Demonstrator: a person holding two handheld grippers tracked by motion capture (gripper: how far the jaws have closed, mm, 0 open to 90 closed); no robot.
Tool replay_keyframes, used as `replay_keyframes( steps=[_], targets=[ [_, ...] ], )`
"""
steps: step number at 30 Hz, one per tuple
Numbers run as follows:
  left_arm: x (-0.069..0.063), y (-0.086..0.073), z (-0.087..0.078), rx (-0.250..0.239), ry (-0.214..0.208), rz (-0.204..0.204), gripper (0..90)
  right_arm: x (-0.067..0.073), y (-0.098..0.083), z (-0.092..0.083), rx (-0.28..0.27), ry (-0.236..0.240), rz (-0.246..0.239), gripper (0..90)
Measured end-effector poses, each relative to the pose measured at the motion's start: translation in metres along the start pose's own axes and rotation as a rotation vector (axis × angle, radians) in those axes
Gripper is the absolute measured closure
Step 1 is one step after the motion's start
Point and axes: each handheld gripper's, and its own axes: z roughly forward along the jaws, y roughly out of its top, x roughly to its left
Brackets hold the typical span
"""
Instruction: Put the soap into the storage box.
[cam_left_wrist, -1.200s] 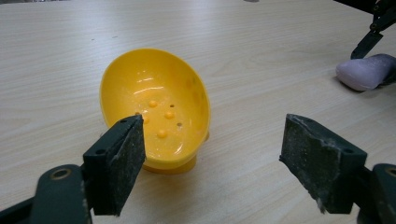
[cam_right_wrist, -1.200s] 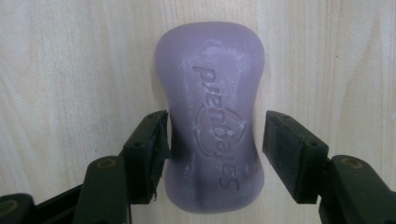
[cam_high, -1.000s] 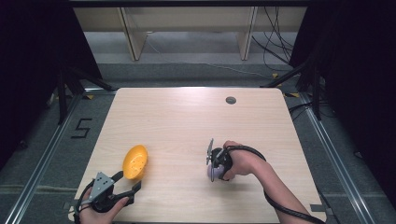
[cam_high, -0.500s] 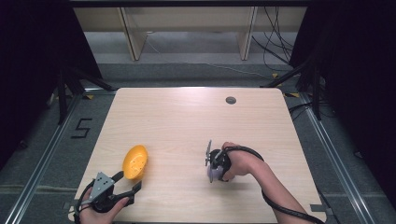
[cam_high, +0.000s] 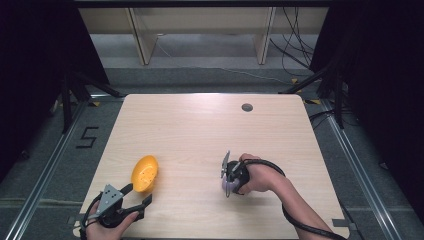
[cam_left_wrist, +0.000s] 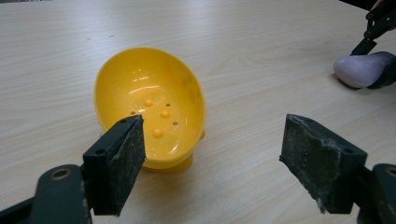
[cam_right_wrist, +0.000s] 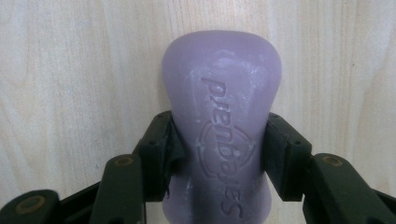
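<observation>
On the table (cam_high: 200, 130), the soap dish (cam_high: 144, 173) lies near-left, the left gripper (cam_high: 136, 196) just nearer. The soap bar (cam_high: 228, 183) sits right of it, between the right gripper's (cam_high: 229, 181) jaws.

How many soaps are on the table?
1. The purple soap lies on the table, right of the yellow dish, with the right gripper shut on it. Nothing looks hidden.

The soap dish (cam_left_wrist: 149, 105) is bright yellow with tiny holes and bumps inside. The soap (cam_right_wrist: 223, 116) is pale purple with stamped letters. The counter (cam_high: 200, 130) is light wood with thin lines.
</observation>
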Motion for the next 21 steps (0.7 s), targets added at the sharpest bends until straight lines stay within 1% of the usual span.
replay_keyframes(
  steps=[2, 3, 4, 5, 6, 7, 8, 10, 11, 12, 14, 15, 16, 17, 18, 19, 20, 21],
  targets=[
    [0.000, 0.000, 0.000, 0.001, -0.001, 0.005, 21.2, 0.003, -0.001, -0.001, 0.001, -0.027, 0.013, 50.0],
    [0.000, 0.000, -0.001, 0.005, 0.006, 0.005, 21.2, 0.005, -0.001, -0.001, -0.008, -0.038, 0.001, 50.0],
    [0.000, 0.000, -0.001, 0.004, 0.006, 0.005, 21.2, 0.007, -0.001, -0.002, -0.008, -0.051, 0.009, 50.0],
    [0.000, 0.000, 0.000, 0.001, 0.002, 0.002, 21.2, 0.007, -0.001, -0.002, -0.008, -0.051, 0.009, 50.0],
    [0.000, 0.000, -0.001, 0.004, 0.009, 0.000, 21.2, 0.005, -0.001, -0.001, -0.021, -0.062, -0.022, 50.0],
    [0.000, 0.000, 0.000, 0.001, 0.007, 0.000, 21.2, 0.009, -0.001, -0.002, -0.020, -0.072, 0.005, 50.1],
    [0.000, 0.000, 0.000, 0.000, 0.007, -0.001, 21.2, 0.007, 0.000, -0.001, -0.038, -0.086, -0.033, 50.1],
    [-0.001, 0.000, 0.000, -0.009, 0.004, -0.003, 21.2, 0.011, 0.000, -0.003, -0.034, -0.122, -0.001, 50.1],
    [-0.001, 0.000, 0.000, -0.008, 0.005, -0.002, 21.2, 0.015, 0.000, -0.005, -0.014, -0.103, 0.070, 50.1],
    [-0.001, 0.000, 0.000, -0.007, 0.005, -0.002, 21.2, 0.018, -0.001, -0.007, -0.031, -0.149, 0.070, 50.1],
    [-0.001, 0.000, 0.000, -0.007, 0.002, 0.000, 21.2, 0.018, -0.001, -0.007, -0.035, -0.154, 0.064, 50.1],
    [-0.001, 0.000, 0.000, -0.007, 0.001, 0.000, 21.2, 0.020, -0.002, -0.007, -0.045, -0.175, 0.064, 50.1],
    [-0.001, 0.000, 0.000, -0.009, -0.004, -0.001, 21.2, 0.021, -0.003, -0.008, -0.051, -0.184, 0.071, 50.1],
    [-0.002, 0.000, 0.000, -0.008, -0.004, -0.002, 21.2, 0.022, -0.005, -0.009, -0.066, -0.208, 0.053, 50.1],
    [-0.002, 0.000, 0.000, -0.008, -0.004, -0.002, 21.2, 0.022, -0.005, -0.009, -0.066, -0.208, 0.053, 50.1],
    [-0.002, 0.001, 0.000, -0.007, 0.001, 0.003, 21.2, 0.022, -0.006, -0.009, -0.078, -0.213, 0.035, 50.1],
    [-0.003, 0.001, 0.000, -0.010, 0.002, 0.002, 21.1, 0.025, -0.007, -0.010, -0.069, -0.216, 0.061, 50.1],
    [-0.003, 0.001, 0.000, -0.012, 0.003, 0.000, 21.1, 0.027, -0.009, -0.010, -0.084, -0.240, 0.073, 50.1]
  ],
)
